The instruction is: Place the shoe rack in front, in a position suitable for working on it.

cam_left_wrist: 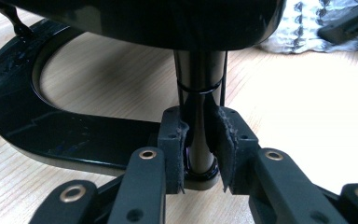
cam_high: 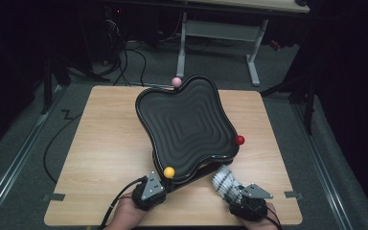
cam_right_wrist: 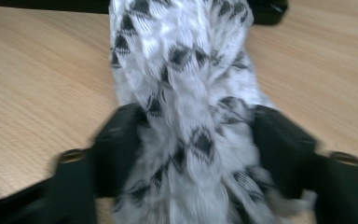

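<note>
Here my left gripper [cam_left_wrist: 199, 154] is clamped on the black post [cam_left_wrist: 199, 112] that carries the wavy black tray [cam_high: 187, 122]; in the left gripper view the two pads pinch the post low down, just above the curved black base [cam_left_wrist: 51, 126] on the wooden table [cam_left_wrist: 307, 116]. From above, that gripper [cam_high: 159, 184] sits at the tray's near left corner, just beside the yellow ball [cam_high: 169, 172].

My right gripper [cam_right_wrist: 198, 140] has its jaws apart, with the white cloth with black diamonds [cam_right_wrist: 186, 70] lying between them. The cloth bulges out to both jaws, but the view is blurred and I cannot tell whether the pads press on it. In the high view this gripper [cam_high: 230, 189] is at the near right edge of the table, the cloth [cam_high: 223, 179] bunched in front of it, close under the tray's near right corner.

The high view gives the whole tray, tilted, with a red ball [cam_high: 239, 140] at its right edge and a pink ball [cam_high: 176, 82] at its far edge. The left gripper view shows the tray's underside and the cloth [cam_left_wrist: 307, 28] lying beyond it on the wood.
</note>
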A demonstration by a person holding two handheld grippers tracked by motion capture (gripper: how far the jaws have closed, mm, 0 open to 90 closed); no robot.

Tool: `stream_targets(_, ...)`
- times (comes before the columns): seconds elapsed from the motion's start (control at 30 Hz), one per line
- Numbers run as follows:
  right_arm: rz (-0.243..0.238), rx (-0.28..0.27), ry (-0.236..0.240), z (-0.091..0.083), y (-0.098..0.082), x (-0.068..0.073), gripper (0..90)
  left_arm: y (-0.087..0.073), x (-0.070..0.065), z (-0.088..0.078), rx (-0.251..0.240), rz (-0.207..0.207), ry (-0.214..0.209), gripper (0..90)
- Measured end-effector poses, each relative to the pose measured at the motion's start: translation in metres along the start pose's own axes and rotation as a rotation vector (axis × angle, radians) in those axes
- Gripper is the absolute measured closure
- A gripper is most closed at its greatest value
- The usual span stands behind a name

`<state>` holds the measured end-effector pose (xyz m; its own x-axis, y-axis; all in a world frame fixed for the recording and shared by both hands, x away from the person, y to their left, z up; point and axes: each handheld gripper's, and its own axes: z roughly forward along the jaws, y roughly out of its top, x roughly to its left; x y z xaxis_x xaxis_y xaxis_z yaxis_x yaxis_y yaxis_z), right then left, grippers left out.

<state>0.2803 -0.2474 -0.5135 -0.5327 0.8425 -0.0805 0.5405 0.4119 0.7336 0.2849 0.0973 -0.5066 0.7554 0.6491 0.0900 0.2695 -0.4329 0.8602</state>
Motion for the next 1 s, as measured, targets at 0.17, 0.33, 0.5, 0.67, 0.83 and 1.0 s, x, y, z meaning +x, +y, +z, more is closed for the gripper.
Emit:
stream_targets(0.17,0.020,-0.040,0.012,-0.002,0.004,-0.007,76.5,0.000,-0.001,0.000,-0.003,-0.003,0.008,72.6)
stream_targets(0.33,0.107,-0.084,-0.105,-0.014,0.001,-0.038,77.9,-0.001,-0.002,0.000,-0.006,-0.002,0.015,72.6)
stream_targets(0.5,0.162,-0.122,-0.253,-0.019,0.018,-0.068,77.7,-0.002,-0.003,0.000,-0.008,0.002,0.018,72.4)
stream_targets(0.67,0.180,-0.173,-0.275,-0.004,0.048,-0.077,77.7,-0.002,-0.002,0.000,-0.008,0.006,0.014,72.4)
stream_targets(0.83,0.106,-0.229,-0.205,-0.006,0.056,-0.055,77.5,-0.002,-0.003,0.000,-0.010,0.005,0.015,72.4)
stream_targets(1.0,0.030,-0.256,-0.151,-0.007,0.057,-0.035,76.6,-0.002,-0.003,0.000,-0.009,0.005,0.016,72.4)
